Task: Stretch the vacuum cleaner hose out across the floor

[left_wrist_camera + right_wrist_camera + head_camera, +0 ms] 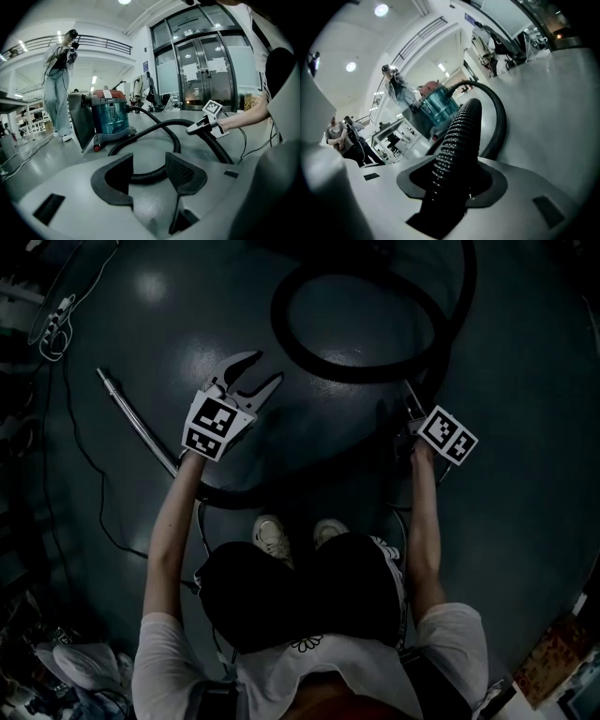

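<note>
Grasping the vacuum hose (pixel 461 131), looped on the floor (pixel 187 296) ahead, with the right tool (pixel 454 183); holding the left tool (pixel 147 171) released. Avoid jerking: could tighten the loop into a kink or drag the vacuum cleaner (pixel 108 115).

The head view looks steeply down over the person (pixel 309 652) at the floor (pixel 525 381), left gripper (pixel 265 368) and right gripper (pixel 412 401). Each gripper view sits low, close behind its own jaws, facing across the floor, the right one tilted; these 2 share the vacuum cleaner (pixel 110 117) and hose (pixel 457 140).
</note>
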The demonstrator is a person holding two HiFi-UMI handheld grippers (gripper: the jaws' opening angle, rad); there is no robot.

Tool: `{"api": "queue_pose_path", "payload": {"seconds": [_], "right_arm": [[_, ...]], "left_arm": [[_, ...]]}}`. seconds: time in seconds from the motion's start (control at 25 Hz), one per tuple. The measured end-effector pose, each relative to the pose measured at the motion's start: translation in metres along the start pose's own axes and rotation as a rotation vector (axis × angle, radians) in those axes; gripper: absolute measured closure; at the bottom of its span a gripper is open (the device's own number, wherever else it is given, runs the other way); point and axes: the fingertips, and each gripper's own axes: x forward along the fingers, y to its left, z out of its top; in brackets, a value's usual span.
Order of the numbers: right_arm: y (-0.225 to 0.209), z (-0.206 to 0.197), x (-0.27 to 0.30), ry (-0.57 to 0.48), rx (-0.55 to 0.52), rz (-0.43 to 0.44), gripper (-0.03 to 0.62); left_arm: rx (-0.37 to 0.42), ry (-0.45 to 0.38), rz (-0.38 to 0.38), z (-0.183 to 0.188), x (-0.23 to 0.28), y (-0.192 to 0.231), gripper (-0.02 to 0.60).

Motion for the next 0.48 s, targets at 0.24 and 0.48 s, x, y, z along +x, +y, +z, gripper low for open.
{"api": "queue_pose_path", "payload": {"seconds": [0.24, 0.48], "right_arm": [[0.15, 0.121, -0.083, 0.011, -0.358, 0.025, 0.42], [0.321, 0.263, -0.187, 0.099, -0.713, -0.047, 0.442]], "left_arm": [[-0.043, -0.031, -0.071, 0.126, -0.031, -0.007, 0.36], [0.001, -0.105, -0.036, 0.366, -0.133, 0.024, 0.36]]}}
